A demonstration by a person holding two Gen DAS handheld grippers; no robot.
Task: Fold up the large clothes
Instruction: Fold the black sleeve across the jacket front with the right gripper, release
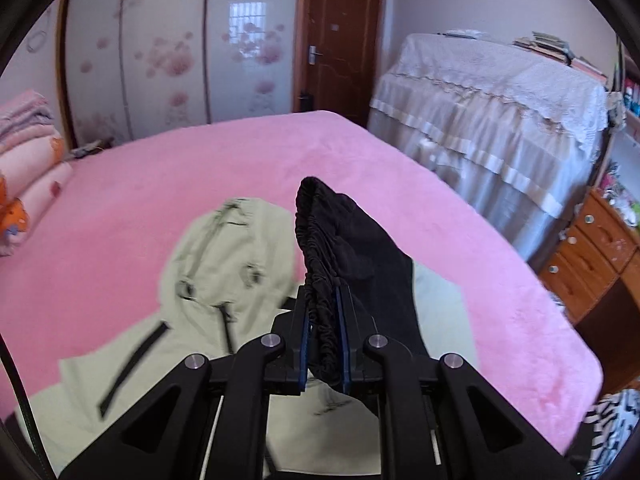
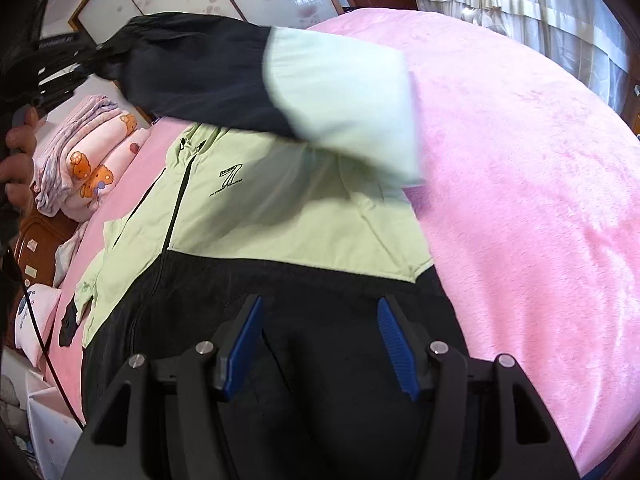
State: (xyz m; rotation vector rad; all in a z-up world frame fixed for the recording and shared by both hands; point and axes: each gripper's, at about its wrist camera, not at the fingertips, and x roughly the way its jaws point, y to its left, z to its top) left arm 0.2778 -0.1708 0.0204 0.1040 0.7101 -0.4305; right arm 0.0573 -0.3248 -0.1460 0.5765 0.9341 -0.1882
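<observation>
**Left gripper clamped on sleeve cuff, right gripper open over hem**

One jacket (image 2: 280,208) on the pink bed cover (image 1: 460,248) — smooth pale-green shell on top, black lower body, black zip down the front, a "7" logo (image 2: 231,178) on the chest. Cover is fleecy, plush nap.

Left gripper (image 1: 325,332): blue pads squeezed nearly together on the gathered black elastic cuff (image 1: 316,240); the ruched edge bunches between them and stands up past the tips. Sleeve (image 2: 256,88) is lifted off the bed — black near the cuff, pale green toward the shoulder.

Right gripper (image 2: 320,344): two ribbed blue pads standing well apart, nothing between them, over the black hem area.

Left-wrist view only: hood (image 1: 228,248) lying flat with two eyelets, brown door (image 1: 340,40), lace-covered furniture (image 1: 500,112), wooden drawers (image 1: 592,252).

Right-wrist view only: the logo, the whole raised sleeve, a hand (image 2: 18,160) gripping the left tool's handle, a black cable (image 2: 40,340).

Both views: folded stack of bedding (image 2: 96,160), bear print.
</observation>
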